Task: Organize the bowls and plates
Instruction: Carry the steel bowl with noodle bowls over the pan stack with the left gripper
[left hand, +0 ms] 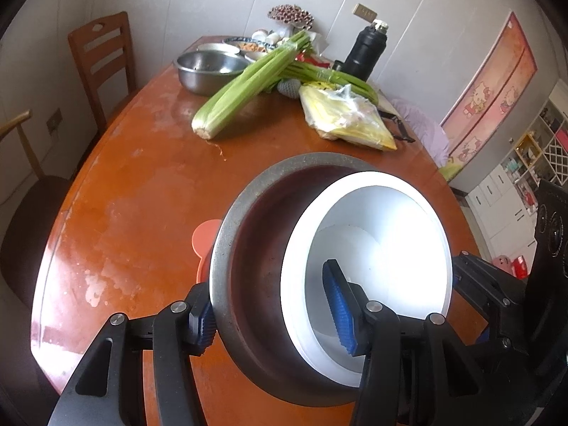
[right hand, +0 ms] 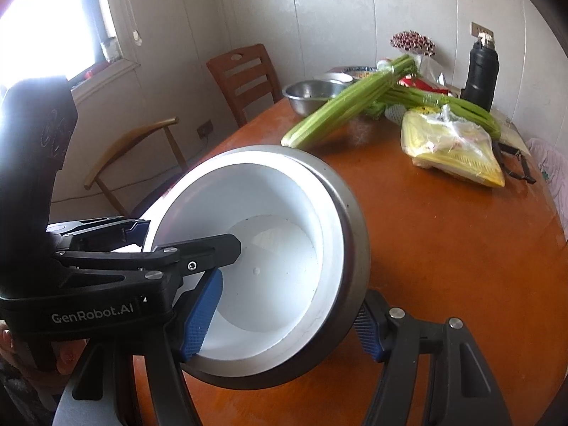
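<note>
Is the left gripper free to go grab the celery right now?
Probably not: the left gripper is clamped on the nested metal bowl and white bowl, so it's busy. The celery lies unblocked across the table.

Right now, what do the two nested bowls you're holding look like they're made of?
Outer bowl: looks like stainless steel, with a dull grey brushed rim and a dark inside that mirrors the table's colour. Inner bowl: smooth, glossy white with strong glare, probably ceramic or melamine; the look alone doesn't settle which.
</note>
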